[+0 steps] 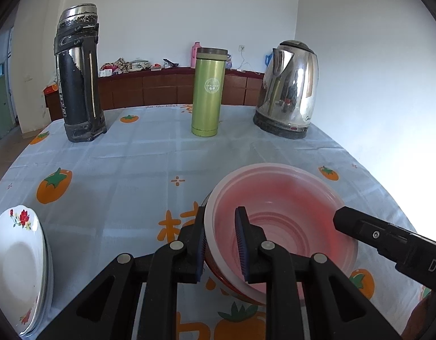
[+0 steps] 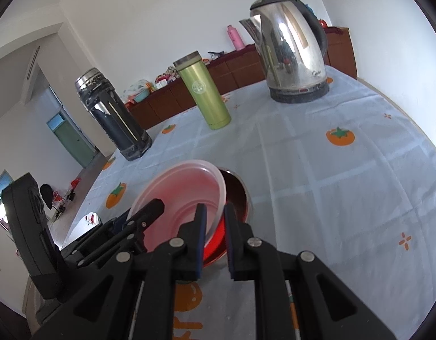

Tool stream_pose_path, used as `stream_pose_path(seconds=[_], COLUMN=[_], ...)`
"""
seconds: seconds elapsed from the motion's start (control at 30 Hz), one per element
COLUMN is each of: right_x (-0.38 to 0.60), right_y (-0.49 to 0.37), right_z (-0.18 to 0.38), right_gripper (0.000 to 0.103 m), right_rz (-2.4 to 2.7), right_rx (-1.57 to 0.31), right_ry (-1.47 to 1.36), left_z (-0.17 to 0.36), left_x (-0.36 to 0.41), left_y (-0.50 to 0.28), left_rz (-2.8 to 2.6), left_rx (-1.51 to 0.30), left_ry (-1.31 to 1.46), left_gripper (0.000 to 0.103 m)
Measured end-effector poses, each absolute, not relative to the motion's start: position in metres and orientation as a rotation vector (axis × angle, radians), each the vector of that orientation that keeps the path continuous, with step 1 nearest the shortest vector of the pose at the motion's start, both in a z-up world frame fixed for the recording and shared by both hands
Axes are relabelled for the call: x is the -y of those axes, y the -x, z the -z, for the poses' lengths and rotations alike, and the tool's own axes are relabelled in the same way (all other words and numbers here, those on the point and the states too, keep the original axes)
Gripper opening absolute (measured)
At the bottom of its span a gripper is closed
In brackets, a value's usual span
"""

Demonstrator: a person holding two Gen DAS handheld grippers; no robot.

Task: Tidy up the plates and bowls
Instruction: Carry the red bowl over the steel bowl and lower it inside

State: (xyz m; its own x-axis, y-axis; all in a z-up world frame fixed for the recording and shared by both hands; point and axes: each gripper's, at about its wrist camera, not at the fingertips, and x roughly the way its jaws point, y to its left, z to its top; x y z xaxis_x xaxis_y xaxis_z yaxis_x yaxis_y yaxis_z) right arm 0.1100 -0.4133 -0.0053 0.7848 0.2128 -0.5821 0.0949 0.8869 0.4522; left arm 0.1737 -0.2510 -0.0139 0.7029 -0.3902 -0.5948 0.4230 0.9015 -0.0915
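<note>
Behind pink bowl [image 1: 285,226], green flask [image 1: 208,90], kettle [image 1: 288,90], black thermos [image 1: 79,76]

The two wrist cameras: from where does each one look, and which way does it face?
Left wrist: sits behind the left gripper, faces the far wall over the table; its fingers clamp the pink bowl rim; the right gripper enters from the right.
Right wrist: sits behind the right gripper, tilted, faces leftward over the table; it clamps the bowl's other rim; the left gripper shows at left.
Shared: bowl, green flask, kettle, black thermos.
</note>
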Motion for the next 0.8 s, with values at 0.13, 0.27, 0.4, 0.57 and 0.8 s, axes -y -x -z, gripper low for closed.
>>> stream_pose_path(seconds=[0.13, 0.27, 0.4, 0.57, 0.8], right_x=[0.4154, 0.4145, 0.4138, 0.4127, 0.4130], right_y=[-0.1111, -0.1117, -0.1136, -0.1139, -0.1122], right_z=[0.0083, 0.0099, 0.0122, 0.0127, 0.0131], right_gripper=[0.013, 0.015, 0.015, 0.015, 0.018], right_rz=[-0.063, -0.061, -0.053, -0.043, -0.046], right_rx=[-0.683, -0.690, -0.698, -0.694, -0.691], right_ry=[-0.498, -0.497, -0.490, -0.483, -0.489], left_z=[0.0154, 0.0161, 0.0168, 0.0172, 0.0170], left_x=[0.2530, 0.2530, 0.2543, 0.2550, 0.2554], left_y=[-0.1735, -0.1739, -0.1738, -0.1729, -0.1709], left_rz=[0.448, 0.446, 0.444, 0.440, 0.432], left_rx=[-0.647, -0.649, -0.648, -0.643, -0.633], left_ry=[-0.067, -0.068, -0.073, -0.082, -0.095], left_gripper=[0.021, 0.021, 0.021, 0.021, 0.022])
